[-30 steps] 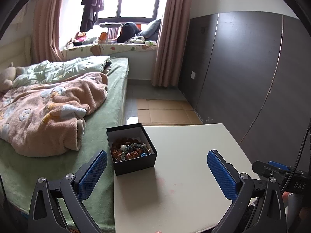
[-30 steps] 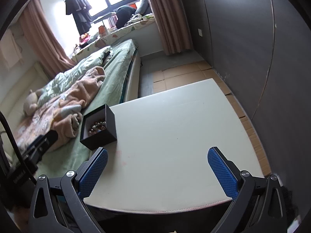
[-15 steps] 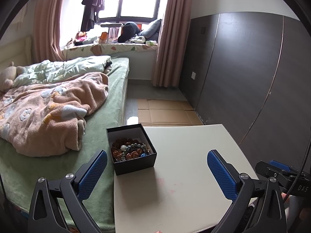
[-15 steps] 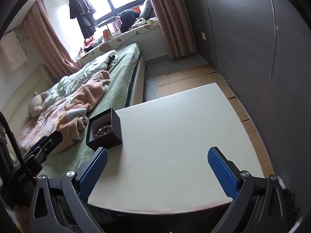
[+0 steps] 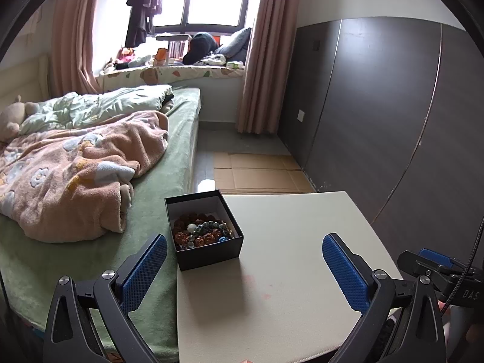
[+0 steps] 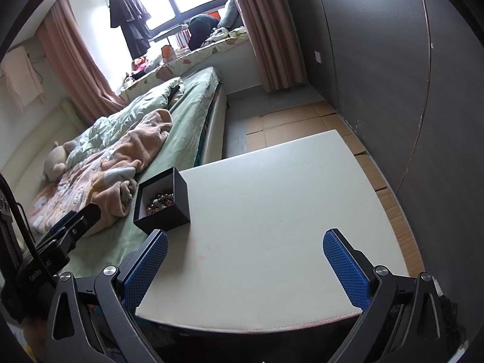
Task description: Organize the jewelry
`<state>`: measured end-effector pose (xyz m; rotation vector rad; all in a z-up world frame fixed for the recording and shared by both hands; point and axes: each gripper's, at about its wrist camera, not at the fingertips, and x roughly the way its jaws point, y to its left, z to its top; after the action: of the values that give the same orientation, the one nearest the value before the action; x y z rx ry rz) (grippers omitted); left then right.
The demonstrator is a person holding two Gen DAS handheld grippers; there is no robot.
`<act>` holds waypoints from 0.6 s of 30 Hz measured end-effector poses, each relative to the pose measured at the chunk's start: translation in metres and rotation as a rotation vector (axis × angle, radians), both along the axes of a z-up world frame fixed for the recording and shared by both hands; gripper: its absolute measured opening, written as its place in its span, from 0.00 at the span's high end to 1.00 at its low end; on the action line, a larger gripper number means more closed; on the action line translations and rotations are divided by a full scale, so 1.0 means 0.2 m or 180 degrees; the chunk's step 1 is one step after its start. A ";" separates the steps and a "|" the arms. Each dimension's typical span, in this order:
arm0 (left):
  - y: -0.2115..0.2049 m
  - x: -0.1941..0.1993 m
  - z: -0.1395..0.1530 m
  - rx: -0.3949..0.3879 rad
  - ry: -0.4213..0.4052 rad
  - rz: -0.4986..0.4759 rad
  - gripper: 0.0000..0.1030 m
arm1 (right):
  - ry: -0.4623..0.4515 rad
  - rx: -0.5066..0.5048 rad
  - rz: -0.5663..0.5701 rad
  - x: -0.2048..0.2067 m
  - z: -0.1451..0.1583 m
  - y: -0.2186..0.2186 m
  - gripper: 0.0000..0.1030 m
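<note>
Both claws gape (empty) — black box [image 5: 208, 230] holds tangled beads [image 5: 201, 230].

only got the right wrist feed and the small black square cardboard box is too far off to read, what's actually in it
observer: the left wrist view looks down into the black box. It holds a tangled heap of beaded jewelry: knobbly brown beads, grey-green ones, one white bead and a small blue piece.
operator: is the left gripper holding anything
observer: no, the left gripper is open, jaws wide apart, with nothing between them.
operator: is it lined up on the box
observer: not centred. The box sits ahead of it, close to its left finger, and they are not touching.
</note>
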<state>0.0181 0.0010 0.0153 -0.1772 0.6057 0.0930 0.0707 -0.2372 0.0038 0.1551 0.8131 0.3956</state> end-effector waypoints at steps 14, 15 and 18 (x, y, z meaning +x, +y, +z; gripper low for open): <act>0.00 -0.02 0.01 0.0008 -0.0019 -0.0002 0.00 | 0.0002 -0.0019 0.0005 -0.01 0.00 0.00 0.00; 0.00 -0.02 0.01 0.0010 -0.0019 0.0000 0.00 | 0.0001 -0.0019 0.0006 -0.01 0.00 0.00 0.00; -0.01 -0.02 0.01 0.0008 -0.0012 -0.0007 0.00 | 0.0001 -0.0032 0.0003 -0.01 -0.01 0.00 0.00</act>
<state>0.0137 0.0000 0.0172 -0.1741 0.6019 0.0912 0.0685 -0.2374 0.0024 0.1454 0.8153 0.3923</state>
